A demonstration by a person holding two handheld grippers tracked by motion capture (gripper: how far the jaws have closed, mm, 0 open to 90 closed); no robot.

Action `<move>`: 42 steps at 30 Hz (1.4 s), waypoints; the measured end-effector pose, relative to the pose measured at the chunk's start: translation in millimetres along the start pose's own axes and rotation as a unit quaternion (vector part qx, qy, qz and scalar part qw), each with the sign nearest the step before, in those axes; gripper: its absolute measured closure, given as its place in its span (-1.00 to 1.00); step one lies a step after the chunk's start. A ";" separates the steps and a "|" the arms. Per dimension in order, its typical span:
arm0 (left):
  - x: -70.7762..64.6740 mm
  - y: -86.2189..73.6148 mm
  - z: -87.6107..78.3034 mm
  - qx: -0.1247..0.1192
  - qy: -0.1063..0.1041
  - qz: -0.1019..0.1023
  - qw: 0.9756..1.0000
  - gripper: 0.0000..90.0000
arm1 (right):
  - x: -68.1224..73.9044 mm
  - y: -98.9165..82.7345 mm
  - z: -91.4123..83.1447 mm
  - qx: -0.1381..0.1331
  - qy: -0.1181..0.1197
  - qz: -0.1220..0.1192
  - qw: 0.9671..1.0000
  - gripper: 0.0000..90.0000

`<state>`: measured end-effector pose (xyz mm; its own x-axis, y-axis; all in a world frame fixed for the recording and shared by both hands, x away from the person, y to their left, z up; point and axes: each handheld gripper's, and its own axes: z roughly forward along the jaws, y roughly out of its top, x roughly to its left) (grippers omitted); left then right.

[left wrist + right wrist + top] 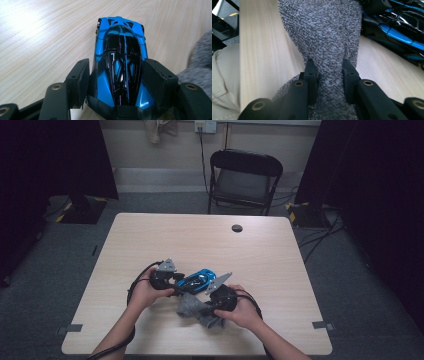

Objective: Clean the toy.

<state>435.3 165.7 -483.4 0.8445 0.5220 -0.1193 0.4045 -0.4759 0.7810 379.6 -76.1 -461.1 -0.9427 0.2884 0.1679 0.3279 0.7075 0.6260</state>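
High view: left gripper [176, 281] fingers clamp the blue toy car [197, 280] at surface [210, 240] centre-near; right gripper [209, 309] fingers pinch the grey sock [192, 306], partly hidden under the hands.

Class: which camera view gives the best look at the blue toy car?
The left gripper view: the blue toy car lies lengthwise between that gripper's jaws, its roof and black stripes sharp. The high view shows the car small between both grippers. The right gripper view catches its side beyond the grey sock.
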 end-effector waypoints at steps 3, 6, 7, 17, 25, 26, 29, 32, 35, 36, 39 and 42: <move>0.0 -0.5 -0.1 -0.002 0.000 0.001 1.000 -0.13 | -7.8 2.5 8.6 0.014 -0.006 0.004 1.000 0.59; -0.1 -1.2 -0.1 -0.004 0.000 0.000 1.000 -0.12 | -15.1 2.7 11.3 0.015 -0.006 0.017 1.000 0.59; 0.0 -1.5 0.0 -0.006 -0.001 0.000 1.000 -0.12 | -17.1 2.9 10.9 0.016 -0.011 0.018 1.000 0.59; -0.3 -3.4 -0.5 -0.012 0.001 0.004 1.000 -0.12 | -36.6 3.6 5.2 0.017 -0.038 0.055 0.998 0.59; -0.5 -3.4 -0.6 -0.012 0.003 0.006 1.000 -0.12 | -49.3 2.6 0.8 0.017 -0.059 0.072 0.996 0.60; -0.6 -3.4 -0.5 -0.012 0.003 0.006 1.000 -0.12 | -50.9 2.4 0.1 0.017 -0.062 0.075 0.995 0.59; -0.7 -3.5 -0.5 -0.013 0.003 0.006 1.000 -0.12 | -53.6 2.4 -0.6 0.015 -0.070 0.079 0.994 0.60; -0.8 -3.6 -0.6 -0.013 0.003 0.007 1.000 -0.12 | -56.6 2.7 -1.2 0.015 -0.076 0.083 0.994 0.59; -0.9 -3.6 -0.9 -0.013 0.004 0.008 1.000 -0.12 | -59.1 3.0 -1.6 0.016 -0.084 0.085 0.993 0.59; -1.0 -3.6 -1.1 -0.012 0.005 0.009 1.000 -0.11 | -60.1 2.9 -1.7 0.015 -0.087 0.084 0.993 0.60; -1.0 -3.9 -1.7 -0.013 0.006 0.010 1.000 -0.10 | -61.7 2.3 -2.5 0.015 -0.090 0.088 0.992 0.60; -1.1 -4.0 -1.4 -0.015 0.007 0.011 1.000 -0.09 | -62.3 1.1 -4.1 0.015 -0.095 0.089 0.991 0.59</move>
<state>432.2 168.0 -485.5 0.8479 0.5216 -0.0943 0.3757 -0.4657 0.8012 438.4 -95.9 -467.8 -0.8417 0.5252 0.1253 0.4926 0.6521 0.5763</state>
